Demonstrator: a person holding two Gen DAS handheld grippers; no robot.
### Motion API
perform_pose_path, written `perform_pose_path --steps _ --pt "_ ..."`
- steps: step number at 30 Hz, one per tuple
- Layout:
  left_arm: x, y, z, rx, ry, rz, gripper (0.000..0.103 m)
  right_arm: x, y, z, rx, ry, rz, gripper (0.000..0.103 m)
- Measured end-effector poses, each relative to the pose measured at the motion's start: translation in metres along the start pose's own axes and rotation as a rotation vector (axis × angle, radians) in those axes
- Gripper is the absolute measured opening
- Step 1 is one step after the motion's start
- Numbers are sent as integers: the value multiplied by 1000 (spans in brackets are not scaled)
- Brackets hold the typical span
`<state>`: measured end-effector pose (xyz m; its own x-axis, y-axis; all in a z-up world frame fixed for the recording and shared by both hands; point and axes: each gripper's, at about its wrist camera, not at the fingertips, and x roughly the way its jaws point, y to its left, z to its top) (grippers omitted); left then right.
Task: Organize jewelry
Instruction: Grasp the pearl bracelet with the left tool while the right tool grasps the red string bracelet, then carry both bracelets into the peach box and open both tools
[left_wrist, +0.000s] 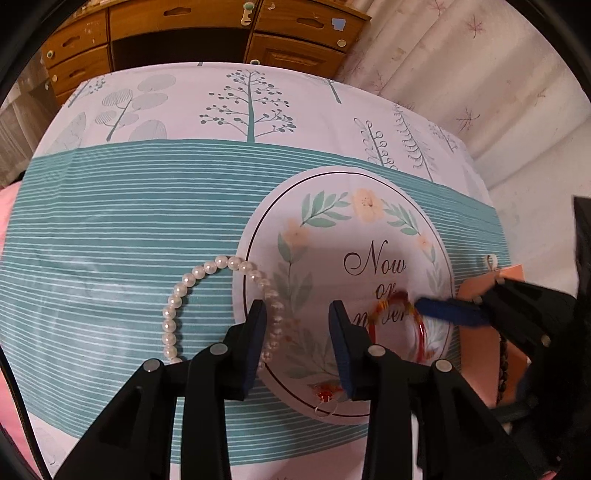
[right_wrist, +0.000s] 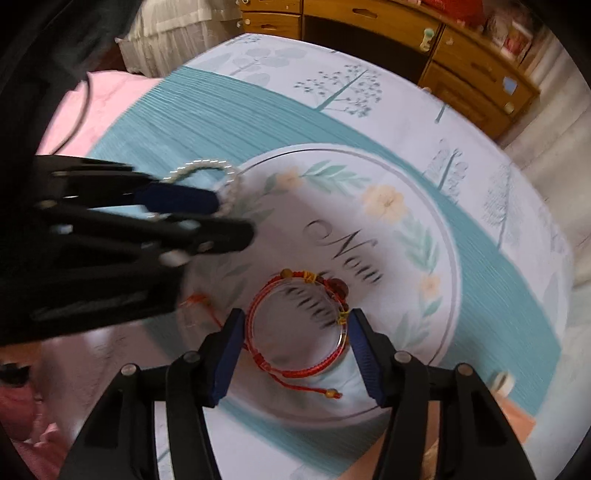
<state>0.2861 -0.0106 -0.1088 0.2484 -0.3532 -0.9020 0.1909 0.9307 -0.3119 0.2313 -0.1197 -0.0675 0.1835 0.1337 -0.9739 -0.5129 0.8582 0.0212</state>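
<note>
Teal striped cloth, round "Now" mat, left tongs released, right tongs straddling red bracelet, not pinching

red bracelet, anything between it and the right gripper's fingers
Nothing visible. The red bracelet lies flat on the tablecloth's round print, already between the right gripper's open fingers, with no other jewelry in that gap.

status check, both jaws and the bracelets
Left gripper open, pearl bracelet lying loose between its jaws. Right gripper open, jaws astride red cord bracelet, not clamped. Both on the printed cloth. Nothing in the way.
</note>
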Motion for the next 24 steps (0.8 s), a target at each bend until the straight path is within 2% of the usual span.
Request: perform_pose_path --steps 2,6,9,17,24 --pt "0 -4 -1 13 -15 32 29 -3 6 -6 -23 -1 4 57" --pt "0 -7 -5 37 -36 114 12 -10 14 -13 -38 -11 16 57" --pt "-1 -3 -6 43 -47 124 7 -20 16 -17 -36 -36 29 57" --pt "-9 7 -10 11 -39 88 5 -59 23 -31 -47 -131 50 57" --pt "-47 -5 -16 42 -110 66 5 -105 24 -51 -34 -262 45 57"
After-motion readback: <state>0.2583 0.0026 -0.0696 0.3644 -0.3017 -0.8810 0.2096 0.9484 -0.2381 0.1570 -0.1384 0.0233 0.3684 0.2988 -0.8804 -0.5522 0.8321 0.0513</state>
